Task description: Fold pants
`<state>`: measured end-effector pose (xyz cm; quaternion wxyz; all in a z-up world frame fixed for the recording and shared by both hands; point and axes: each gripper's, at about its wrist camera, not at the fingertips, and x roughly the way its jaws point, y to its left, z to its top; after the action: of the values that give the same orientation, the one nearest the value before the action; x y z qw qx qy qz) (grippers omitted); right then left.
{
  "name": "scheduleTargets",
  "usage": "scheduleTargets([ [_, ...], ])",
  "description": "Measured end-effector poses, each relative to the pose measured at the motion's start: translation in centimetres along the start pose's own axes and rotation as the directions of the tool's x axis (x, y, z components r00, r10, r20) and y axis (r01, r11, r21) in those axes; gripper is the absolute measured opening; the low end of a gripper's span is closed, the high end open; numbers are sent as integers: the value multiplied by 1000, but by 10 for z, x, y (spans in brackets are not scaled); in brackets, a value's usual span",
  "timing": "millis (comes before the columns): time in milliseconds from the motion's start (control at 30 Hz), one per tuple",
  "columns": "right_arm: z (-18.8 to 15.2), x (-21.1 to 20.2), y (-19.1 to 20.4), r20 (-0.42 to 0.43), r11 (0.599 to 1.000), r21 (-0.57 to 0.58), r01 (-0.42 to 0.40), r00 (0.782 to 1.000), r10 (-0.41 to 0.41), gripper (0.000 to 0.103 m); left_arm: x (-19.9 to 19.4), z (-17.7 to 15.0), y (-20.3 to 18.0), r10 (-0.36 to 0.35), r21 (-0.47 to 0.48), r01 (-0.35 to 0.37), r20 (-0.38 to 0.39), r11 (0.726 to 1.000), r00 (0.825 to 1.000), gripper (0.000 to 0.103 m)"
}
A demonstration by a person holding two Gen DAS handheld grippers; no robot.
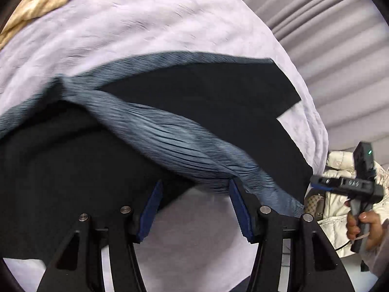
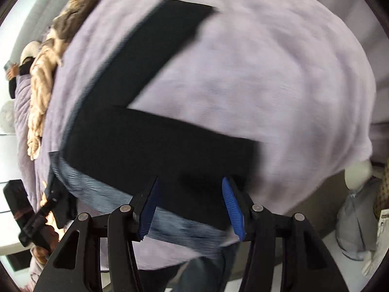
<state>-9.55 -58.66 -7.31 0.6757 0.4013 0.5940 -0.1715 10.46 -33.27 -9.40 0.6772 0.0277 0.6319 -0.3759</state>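
Note:
Black pants (image 1: 218, 97) with a grey-blue ribbed waistband (image 1: 170, 141) lie spread on a lilac bedspread (image 1: 145, 24). In the right wrist view the pants (image 2: 136, 136) form an L, the legs apart, the waistband (image 2: 97, 189) at lower left. My left gripper (image 1: 194, 206) is open just above the waistband, its blue pads (image 1: 152, 209) wide apart and empty. My right gripper (image 2: 189, 206) is open over the pants' near edge, holding nothing. The right gripper also shows in the left wrist view (image 1: 316, 182), off the bed's right side.
A tan fuzzy blanket (image 1: 36, 2) lies bunched at the bed's far edge, also in the right wrist view (image 2: 46, 73). Grey curtains (image 1: 328, 24) hang behind the bed. A white puffy jacket (image 1: 340, 209) sits at the right. A grey bag (image 2: 357, 231) lies on the floor.

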Motion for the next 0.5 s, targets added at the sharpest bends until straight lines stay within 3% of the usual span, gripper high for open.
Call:
scheduleTargets([
  [100,-2,13,-38,-69,991,46,-122,990,125,57,11,1,-17,-76,-23,76,-18,997,997,58],
  [167,-5,35,-58,-150,954,98,-284,943,296,57,24,1,-26,-95,-35,93,-55,995,994,58],
  [267,-9,61,-67,-218,911,146,-386,886,410,55,34,0,-28,-95,-64,89,-92,994,991,58],
  [300,-9,65,-68,-227,902,155,-403,874,429,43,34,2,-28,-95,-74,88,-96,993,991,58],
  [333,-9,68,-64,-239,887,169,-429,855,460,21,34,8,-32,-99,-85,91,-95,992,990,58],
  [367,-10,69,-57,-239,860,196,-472,827,508,14,30,15,-38,-113,-96,105,-81,990,990,58],
  [500,8,34,-55,-155,712,253,-655,699,698,14,10,48,-57,-135,-73,135,2,988,991,58],
])
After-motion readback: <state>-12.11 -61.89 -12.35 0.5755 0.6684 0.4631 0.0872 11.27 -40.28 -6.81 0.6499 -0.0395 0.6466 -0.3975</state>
